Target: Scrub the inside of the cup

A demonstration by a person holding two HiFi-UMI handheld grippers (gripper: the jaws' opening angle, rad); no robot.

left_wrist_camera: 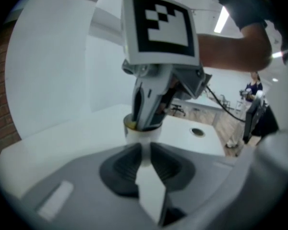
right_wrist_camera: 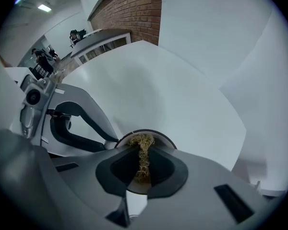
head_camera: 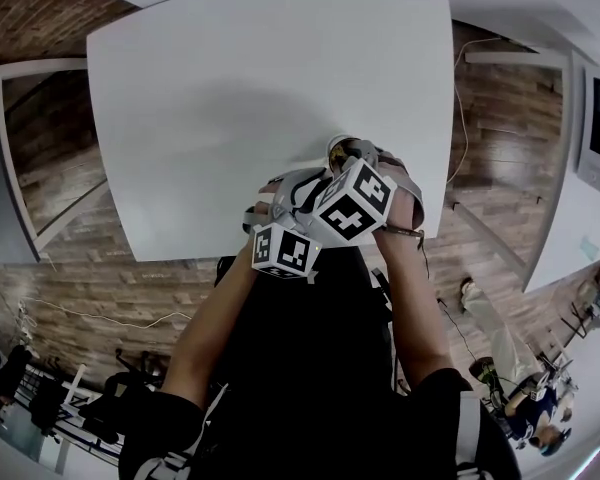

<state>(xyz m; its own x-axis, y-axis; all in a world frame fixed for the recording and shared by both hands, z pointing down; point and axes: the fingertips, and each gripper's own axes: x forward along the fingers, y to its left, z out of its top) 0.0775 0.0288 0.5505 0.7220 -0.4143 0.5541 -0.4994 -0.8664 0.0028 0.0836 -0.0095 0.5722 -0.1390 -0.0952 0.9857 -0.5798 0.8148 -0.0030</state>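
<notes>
Left hand-held gripper clamped cup at its 9 o'clock rim. Right hand-held gripper pinched scourer inside. Firm circling of the wall seemed best.

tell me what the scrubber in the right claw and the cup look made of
The scrubber: tangled yellowish-gold strands, a wiry wad; metal or coarse fibre, the look leaves it open. The cup: plain white, smooth wall; ceramic or plastic, cannot tell which.

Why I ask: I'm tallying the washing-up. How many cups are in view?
1: the white cup, clamped in the left gripper, with the right gripper holding a scrubber inside it. The grippers could hide another.
</notes>
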